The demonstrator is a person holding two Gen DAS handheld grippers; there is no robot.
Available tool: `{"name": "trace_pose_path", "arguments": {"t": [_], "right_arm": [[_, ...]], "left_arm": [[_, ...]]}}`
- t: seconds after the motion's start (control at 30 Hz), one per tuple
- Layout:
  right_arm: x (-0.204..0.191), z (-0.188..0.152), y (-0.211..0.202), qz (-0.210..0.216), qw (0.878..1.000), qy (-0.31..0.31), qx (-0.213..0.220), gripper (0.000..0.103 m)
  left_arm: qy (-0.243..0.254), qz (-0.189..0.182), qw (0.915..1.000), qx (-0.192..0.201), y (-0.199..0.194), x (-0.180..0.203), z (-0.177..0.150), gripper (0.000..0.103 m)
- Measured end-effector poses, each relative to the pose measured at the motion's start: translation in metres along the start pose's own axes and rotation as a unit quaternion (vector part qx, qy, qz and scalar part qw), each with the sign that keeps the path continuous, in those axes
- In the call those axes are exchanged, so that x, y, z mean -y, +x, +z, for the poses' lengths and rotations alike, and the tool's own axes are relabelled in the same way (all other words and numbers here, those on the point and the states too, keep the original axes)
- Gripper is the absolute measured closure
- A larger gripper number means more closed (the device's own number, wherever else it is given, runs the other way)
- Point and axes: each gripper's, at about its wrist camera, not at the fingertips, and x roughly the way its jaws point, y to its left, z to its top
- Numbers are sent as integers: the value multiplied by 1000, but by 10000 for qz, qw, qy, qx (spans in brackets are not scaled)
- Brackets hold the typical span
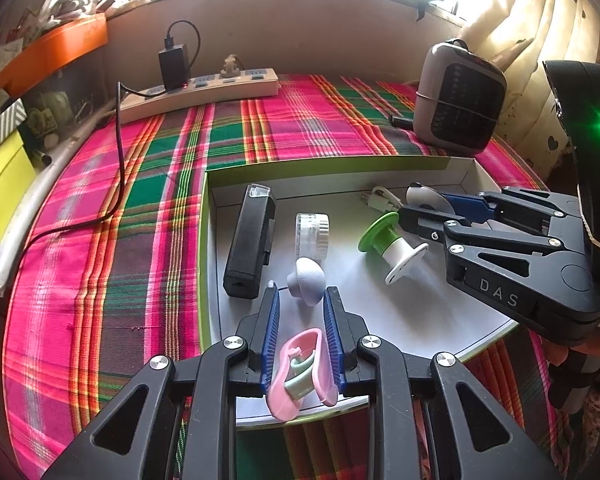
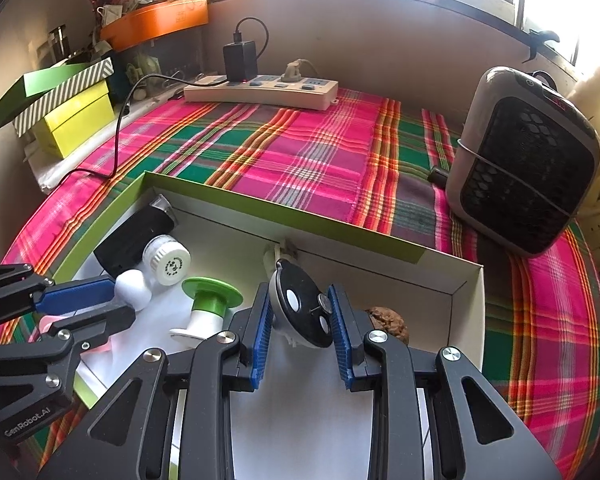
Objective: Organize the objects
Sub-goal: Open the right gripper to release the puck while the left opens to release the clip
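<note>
A shallow white box with a green rim (image 1: 203,240) lies on the plaid cloth. My left gripper (image 1: 302,292) is low over the box's near edge, and a pink clip (image 1: 300,368) sits between its blue pads, touching both. Just beyond its tips lies a pale mushroom-shaped knob (image 1: 306,280). My right gripper (image 2: 298,290) is shut on a grey and black suction disc (image 2: 304,312) near the box's far wall. Also in the box are a black device (image 1: 252,240), a small clear jar (image 1: 312,234), a green and white spool (image 1: 384,240) and a walnut (image 2: 388,320).
A power strip (image 2: 260,92) with a black charger (image 2: 240,60) and its cable lies along the back wall. A grey fan heater (image 2: 528,160) stands at the right. Yellow and striped boxes (image 2: 72,120) and an orange tray (image 2: 156,20) are stacked at the left.
</note>
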Motion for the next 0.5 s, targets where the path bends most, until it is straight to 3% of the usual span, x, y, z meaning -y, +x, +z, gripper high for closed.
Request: {"name": "trace_pose_path", "arguments": {"t": [0.33,0.4,0.5], "right_arm": [[-1,-1,-2,-71,10000,9,6,73],[-1,-1,-2,-72,10000,7,7,66],[-2,-1,-3,-67,10000,13,19,65]], "left_arm": [[-18,-43,10000,7,-1,1,0,76],[-13,-52,10000,12,-1,1,0,75],[3,-54,10000,18,-2,1,0,73]]}}
